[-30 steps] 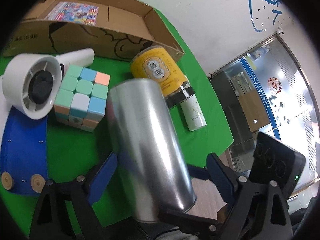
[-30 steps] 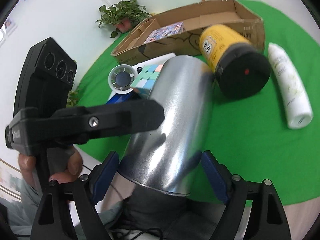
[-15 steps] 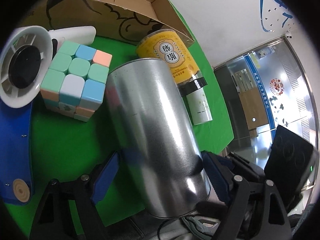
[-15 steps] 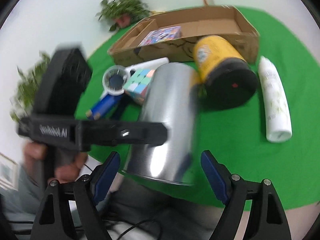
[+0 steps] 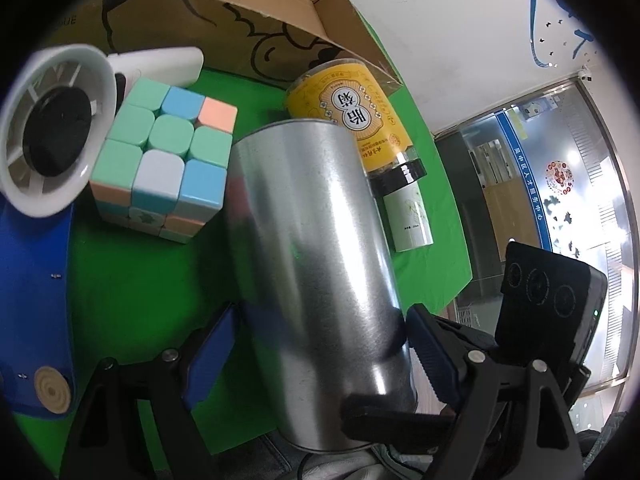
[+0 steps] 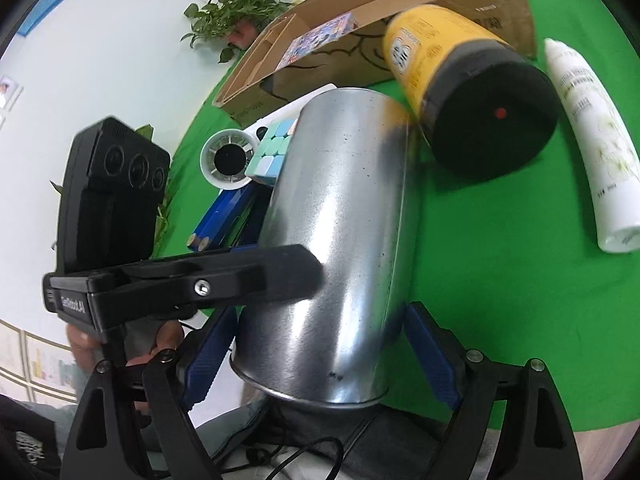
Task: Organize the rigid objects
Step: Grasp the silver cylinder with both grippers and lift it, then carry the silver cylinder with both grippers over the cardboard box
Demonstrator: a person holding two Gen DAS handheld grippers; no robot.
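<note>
The silver tin (image 5: 316, 280) could slip and roll off the table edge, since 2 grippers clasp 1 smooth cylinder and uneven pull would twist it loose. The left gripper (image 5: 320, 340) grasps the tin between its blue pads; cube (image 5: 164, 164) ahead-left, yellow jar (image 5: 356, 120) ahead-right. The right gripper (image 6: 320, 344) likewise grasps it, box (image 6: 400, 20) beyond.
</note>
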